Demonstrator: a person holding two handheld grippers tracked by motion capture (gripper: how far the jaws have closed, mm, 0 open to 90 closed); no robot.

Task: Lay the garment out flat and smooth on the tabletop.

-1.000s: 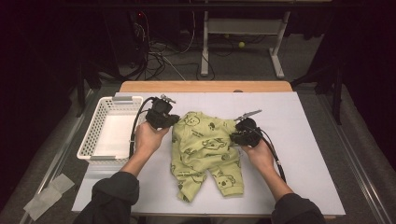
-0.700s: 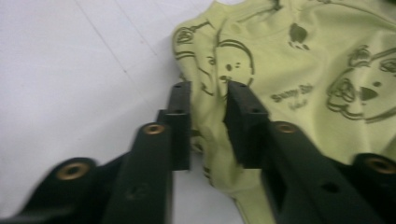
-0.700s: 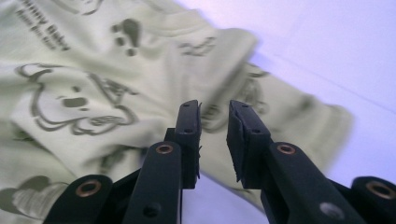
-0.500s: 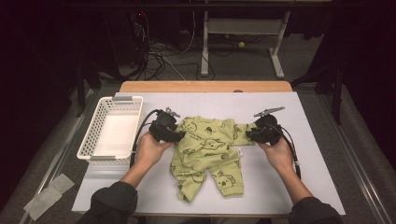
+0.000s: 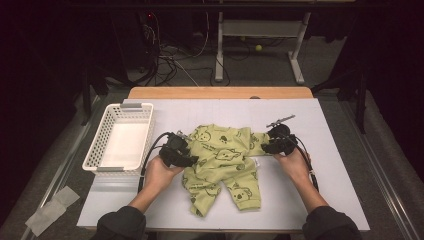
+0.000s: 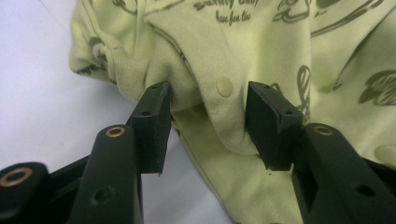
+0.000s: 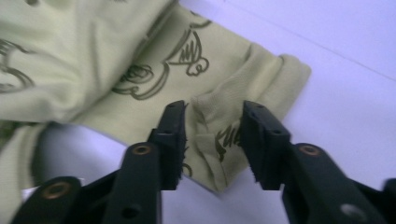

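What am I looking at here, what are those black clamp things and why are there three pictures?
A person sits at a white-covered table and holds a black two-jaw hand tool in each hand. The high view looks down from above; the other two come from cameras riding on each tool.

A light green baby romper printed with dark cartoon animals lies spread out, beside a white plastic basket.

The left gripper has just been opening; a fold of the garment with a snap button sits between its jaws. The right gripper has also been opening, its jaws straddling a sleeve cuff. Neither seems to pinch the cloth now.
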